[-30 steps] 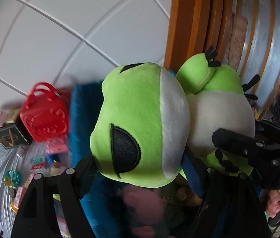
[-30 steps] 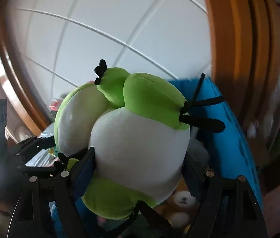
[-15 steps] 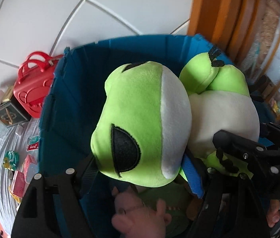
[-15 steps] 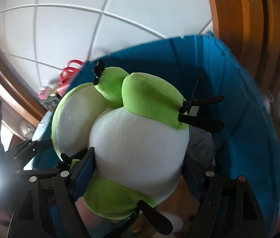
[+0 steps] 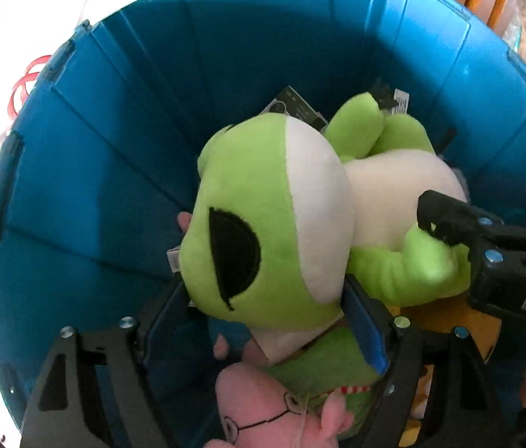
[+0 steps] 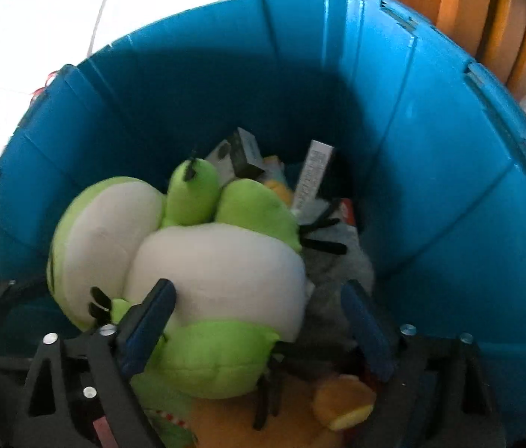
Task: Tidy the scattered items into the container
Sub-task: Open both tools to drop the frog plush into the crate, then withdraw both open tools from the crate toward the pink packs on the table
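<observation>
— Since the earlier frames, both grippers have carried the green frog plush (image 5: 263,224) down from above the rim into the blue bin (image 5: 113,149); white wall filled the background then, blue wall does now.

— Position of the plush?

— Inside the bin, lying on the toys already there: a pink plush with drawn spectacles (image 5: 263,410) and an orange plush (image 6: 341,403) beneath it, boxed items (image 6: 244,153) against the far wall.

— Left gripper (image 5: 263,321)?

— Jaws have just been opening. The frog's head sits between them; the right-hand pad (image 5: 363,328) lies against it, the left-hand pad (image 5: 166,321) shows a gap. Spread, no pinch.

— Right gripper (image 6: 259,321)?

— Jaws have just been opening as well, and widely. The frog's white belly is between them. One pad (image 6: 151,321) is close against the plush — whether it touches I cannot tell — while the other pad (image 6: 367,328) stands well clear. Grip released.

— Anything outside the bin?

— A red handle (image 5: 24,82) past the left rim, overexposed; wooden trim (image 6: 449,3) beyond the far-right corner.
</observation>
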The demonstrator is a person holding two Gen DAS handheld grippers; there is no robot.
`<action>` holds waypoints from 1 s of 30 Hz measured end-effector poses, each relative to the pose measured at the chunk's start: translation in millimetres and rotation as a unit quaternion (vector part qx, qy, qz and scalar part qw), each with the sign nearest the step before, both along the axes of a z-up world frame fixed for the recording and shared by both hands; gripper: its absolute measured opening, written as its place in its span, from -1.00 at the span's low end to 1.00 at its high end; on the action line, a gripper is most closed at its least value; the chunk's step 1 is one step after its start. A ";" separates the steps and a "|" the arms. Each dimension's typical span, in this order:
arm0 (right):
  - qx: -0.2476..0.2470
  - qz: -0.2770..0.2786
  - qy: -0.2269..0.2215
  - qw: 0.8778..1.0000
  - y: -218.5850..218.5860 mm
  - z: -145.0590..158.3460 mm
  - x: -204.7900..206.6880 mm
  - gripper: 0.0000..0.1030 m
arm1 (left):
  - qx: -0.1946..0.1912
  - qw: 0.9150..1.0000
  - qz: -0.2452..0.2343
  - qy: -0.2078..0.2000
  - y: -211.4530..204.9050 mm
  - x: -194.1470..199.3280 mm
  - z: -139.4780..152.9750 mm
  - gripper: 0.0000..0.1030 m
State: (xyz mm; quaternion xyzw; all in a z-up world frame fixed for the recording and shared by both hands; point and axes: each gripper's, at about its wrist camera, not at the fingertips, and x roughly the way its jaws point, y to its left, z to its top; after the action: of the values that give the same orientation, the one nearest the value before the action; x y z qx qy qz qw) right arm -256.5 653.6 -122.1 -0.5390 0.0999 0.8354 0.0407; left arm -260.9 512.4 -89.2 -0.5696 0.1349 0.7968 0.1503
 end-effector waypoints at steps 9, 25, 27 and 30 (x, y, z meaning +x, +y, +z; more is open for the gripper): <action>-0.008 0.009 0.010 1.000 -3.0 15.9 10.8 0.92 | 0.007 1.000 0.020 -0.006 -12.3 9.3 6.3 0.56; 0.029 0.044 0.135 0.989 -15.9 117.3 183.2 0.99 | 0.121 0.980 0.005 0.155 -57.4 165.0 121.9 0.56; 0.033 0.033 0.154 0.987 -18.5 117.2 206.3 0.99 | 0.126 0.976 0.007 0.180 -65.3 183.6 128.0 0.59; 0.023 0.011 0.178 0.984 -22.8 116.5 237.8 0.99 | 0.133 0.973 0.007 0.187 -71.4 206.4 126.2 0.65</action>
State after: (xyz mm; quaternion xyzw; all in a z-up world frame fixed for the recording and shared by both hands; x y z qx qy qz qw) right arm -18.7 630.8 -5.6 -0.3817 0.0799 0.9205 0.0254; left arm -54.6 441.0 37.0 -0.3867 0.0497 0.9008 0.1910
